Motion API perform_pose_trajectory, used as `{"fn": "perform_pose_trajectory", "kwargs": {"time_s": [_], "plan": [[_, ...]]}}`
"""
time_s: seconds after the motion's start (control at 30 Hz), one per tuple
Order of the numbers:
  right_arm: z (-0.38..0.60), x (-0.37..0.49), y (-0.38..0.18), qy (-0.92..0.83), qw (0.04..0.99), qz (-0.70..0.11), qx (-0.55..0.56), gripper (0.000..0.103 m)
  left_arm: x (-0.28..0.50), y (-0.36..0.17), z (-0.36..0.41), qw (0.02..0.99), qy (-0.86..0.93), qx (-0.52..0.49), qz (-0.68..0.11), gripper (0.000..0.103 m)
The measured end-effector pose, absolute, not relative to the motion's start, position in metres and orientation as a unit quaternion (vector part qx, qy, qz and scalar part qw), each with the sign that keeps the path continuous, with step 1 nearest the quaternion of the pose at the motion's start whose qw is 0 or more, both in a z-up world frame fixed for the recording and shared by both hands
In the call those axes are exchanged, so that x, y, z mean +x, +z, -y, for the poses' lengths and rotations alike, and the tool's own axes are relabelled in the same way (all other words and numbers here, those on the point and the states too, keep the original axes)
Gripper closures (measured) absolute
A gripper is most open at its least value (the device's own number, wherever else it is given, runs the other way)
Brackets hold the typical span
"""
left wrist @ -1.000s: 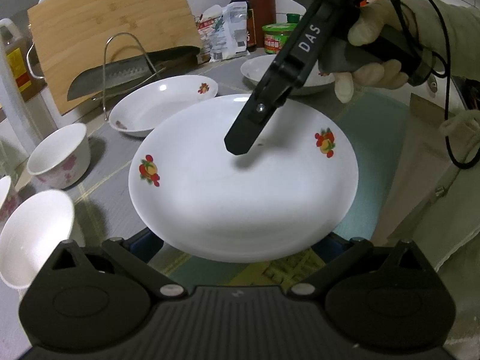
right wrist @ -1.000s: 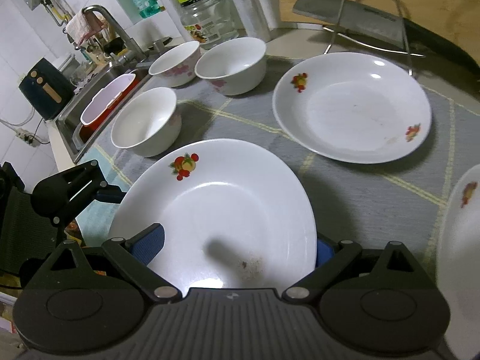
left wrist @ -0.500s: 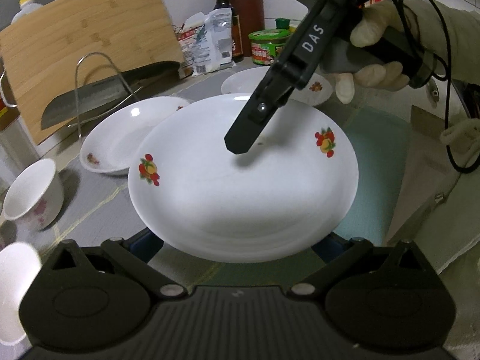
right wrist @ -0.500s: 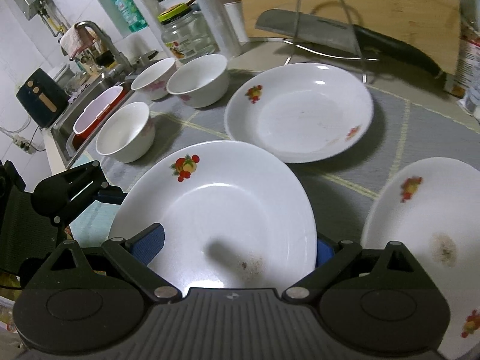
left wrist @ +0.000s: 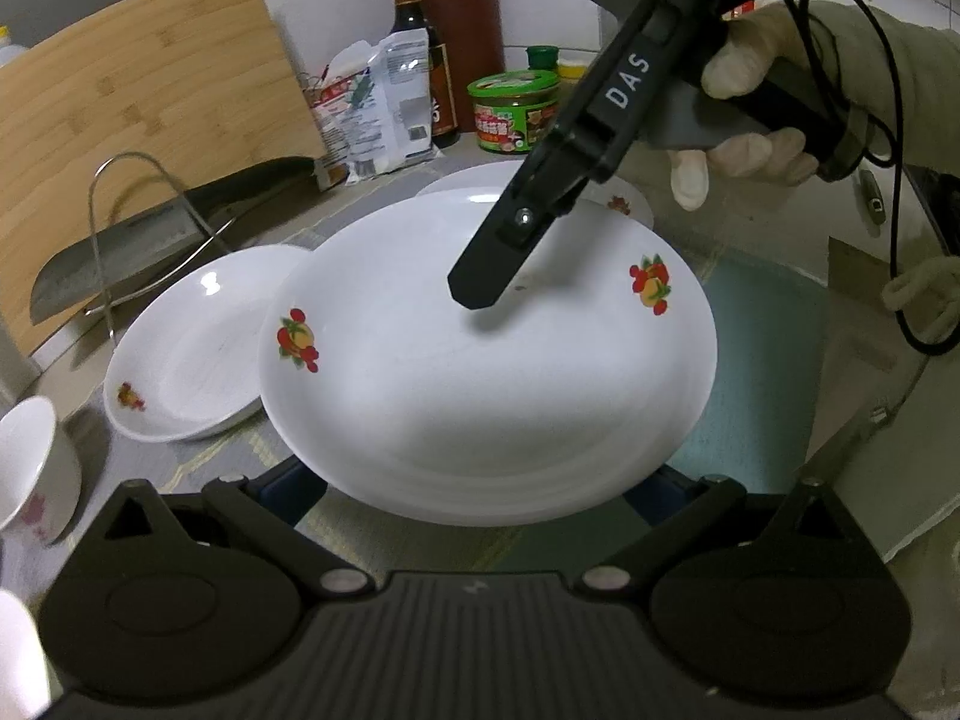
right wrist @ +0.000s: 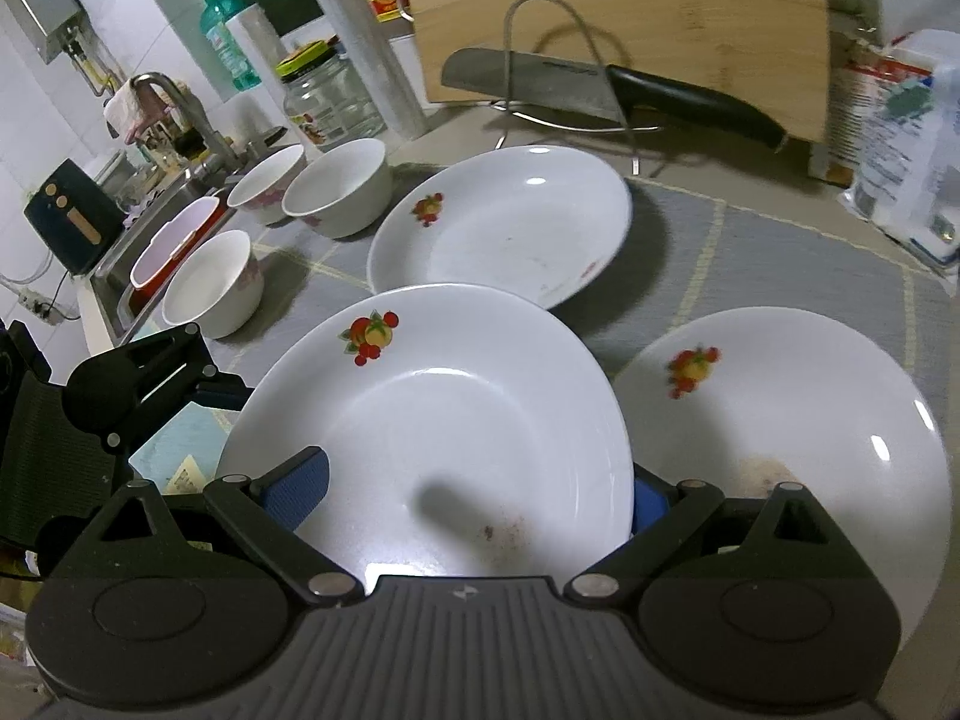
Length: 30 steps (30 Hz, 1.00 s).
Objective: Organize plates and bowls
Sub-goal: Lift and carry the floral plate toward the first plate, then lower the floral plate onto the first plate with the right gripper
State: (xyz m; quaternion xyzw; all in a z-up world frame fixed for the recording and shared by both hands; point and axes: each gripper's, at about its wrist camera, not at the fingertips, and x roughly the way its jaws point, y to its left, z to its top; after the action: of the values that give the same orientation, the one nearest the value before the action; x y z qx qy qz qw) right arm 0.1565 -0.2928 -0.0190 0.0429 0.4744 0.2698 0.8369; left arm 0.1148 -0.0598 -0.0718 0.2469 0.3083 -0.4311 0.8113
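Note:
A white plate with fruit prints (left wrist: 480,396) (right wrist: 444,414) hangs above the counter, carried by both grippers at once. My left gripper (left wrist: 471,492) is shut on it from the near side, its blue pads tucked under the rim. My right gripper (right wrist: 474,486) is shut on the opposite rim, with one finger (left wrist: 498,264) lying over the plate. In the right wrist view the left gripper (right wrist: 138,384) shows at the plate's left edge. Two matching plates lie on the grey mat, one behind (right wrist: 504,228) and one to the right (right wrist: 780,420).
Three white bowls (right wrist: 336,186) (right wrist: 267,183) (right wrist: 213,282) stand at the mat's left, by the sink (right wrist: 156,222). A cleaver on a wire rack (right wrist: 540,84) leans on a bamboo board (right wrist: 630,18). Bottles, jars and bags line the back wall. A gloved hand (left wrist: 750,120) holds the right gripper.
Both grippers have carried the plate sideways along the counter. The bowls have slid toward the left edge, and the right-hand plate has come fully into the right wrist view.

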Motion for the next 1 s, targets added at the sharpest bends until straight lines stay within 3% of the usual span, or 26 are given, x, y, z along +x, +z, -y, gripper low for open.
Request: {"fn": "perform_pose_trajectory", "kwargs": {"time_s": [1.0], "plan": [[0.404, 0.149, -0.022, 0.191, 0.866, -0.456, 0.076, 0.003, 0.151, -0.078, 0.160, 0.775, -0.491, 0.260, -0.302, 0.000]]}}
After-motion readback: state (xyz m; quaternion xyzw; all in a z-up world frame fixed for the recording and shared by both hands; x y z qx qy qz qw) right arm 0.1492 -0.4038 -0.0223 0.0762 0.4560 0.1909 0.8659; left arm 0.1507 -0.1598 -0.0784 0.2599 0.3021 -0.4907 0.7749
